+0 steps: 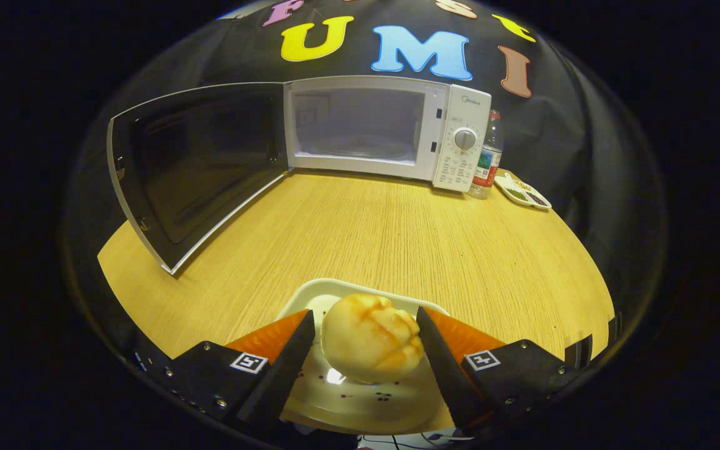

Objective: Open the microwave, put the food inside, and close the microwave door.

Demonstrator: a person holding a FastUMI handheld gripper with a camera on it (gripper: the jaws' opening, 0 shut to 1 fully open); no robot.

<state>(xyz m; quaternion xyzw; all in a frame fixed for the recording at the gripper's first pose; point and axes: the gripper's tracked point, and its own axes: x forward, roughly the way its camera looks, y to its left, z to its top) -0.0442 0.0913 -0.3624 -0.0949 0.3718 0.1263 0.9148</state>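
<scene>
I have the bun point(371, 337) right under the lens, sitting on a white plate point(360, 400) at the near edge of the tabletop point(397, 237), directly between the two fingers of the gripper point(366, 334). The fingers flank it on both sides and look to be touching or just short of it; I cannot tell from here whether they are pressing, so I call the grip uncertain, neither clearly released nor clenched on the food. The bun is roundish with no real long axis, so approach angle matters little.

What the next move turns on, as I judge it: the microwave point(391, 131) lies straight ahead and slightly left, at the far edge of the tabletop, well apart from the bun. Its door point(191, 169) is swung wide toward the left side, and the cavity point(360, 125) faces me, so the first step looks done.

The bare wood between plate and cavity holds nothing in the way. Off to the right of the microwave stand a water bottle point(488, 156) and a small divided dish point(522, 190), both clear of a straight path. The open door's lower corner is the one thing I would keep away from on the left.
</scene>
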